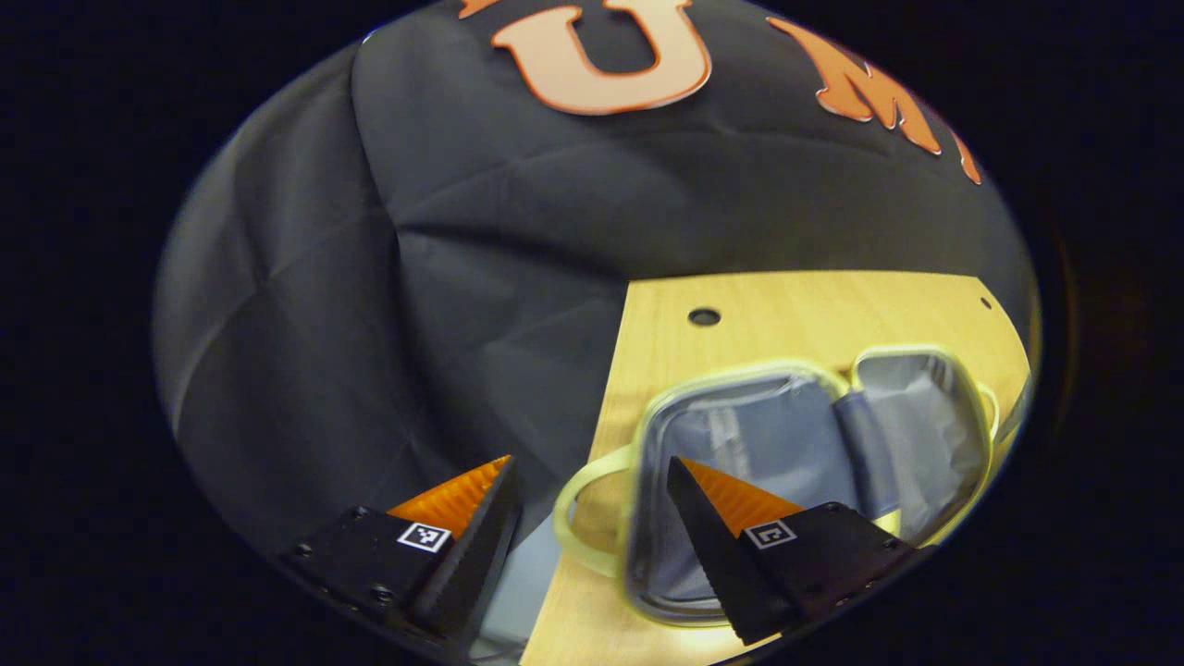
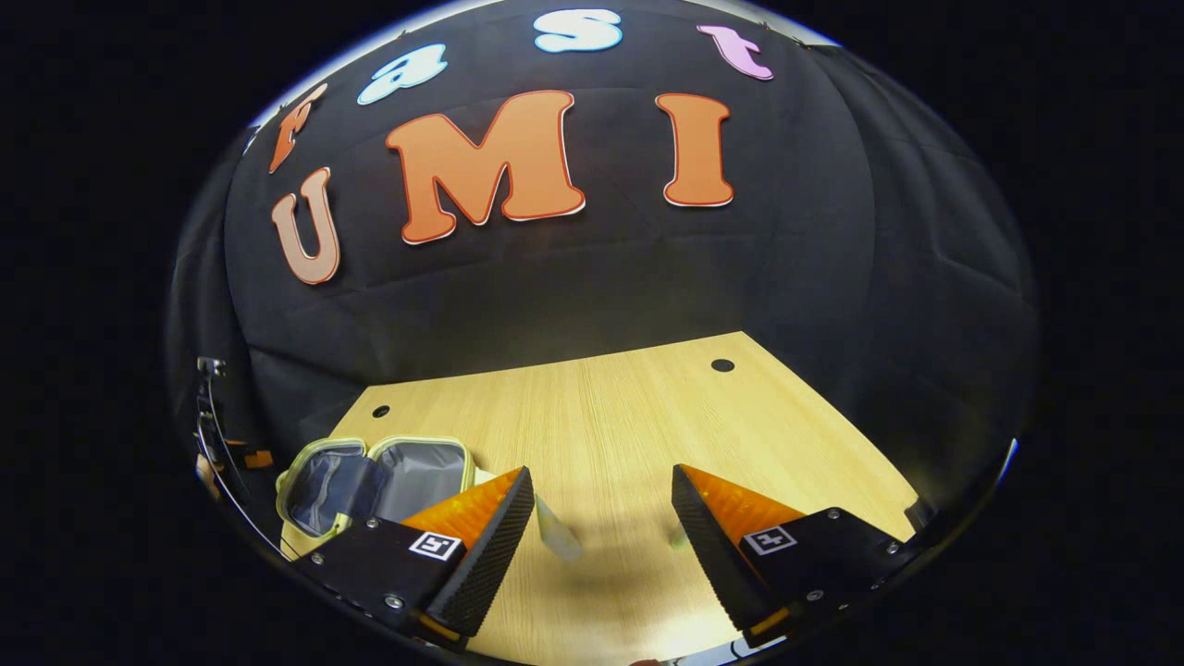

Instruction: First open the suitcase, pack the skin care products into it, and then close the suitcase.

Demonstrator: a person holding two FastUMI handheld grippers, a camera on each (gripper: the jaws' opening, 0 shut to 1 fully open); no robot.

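Grey-lined suitcase (image 1: 814,444) lies open on the bench (image 2: 629,416), both halves flat, nothing packed yet.
You hold the left gripper (image 1: 592,518) apart over its looped handle; the right gripper (image 2: 601,527), also apart, hovers near a pale skin care tube (image 2: 558,535). Judged next: close on that tube and carry it in.

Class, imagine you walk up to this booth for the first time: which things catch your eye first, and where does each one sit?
First, the small suitcase with its pale yellow-green rim, lying open on the wooden table with both grey-lined halves showing; in the right gripper view it sits near the table's left edge. Next, the left claw hangs open over the case's handle end, while the right claw is open over bare wood, a pale item partly hidden beside one finger.
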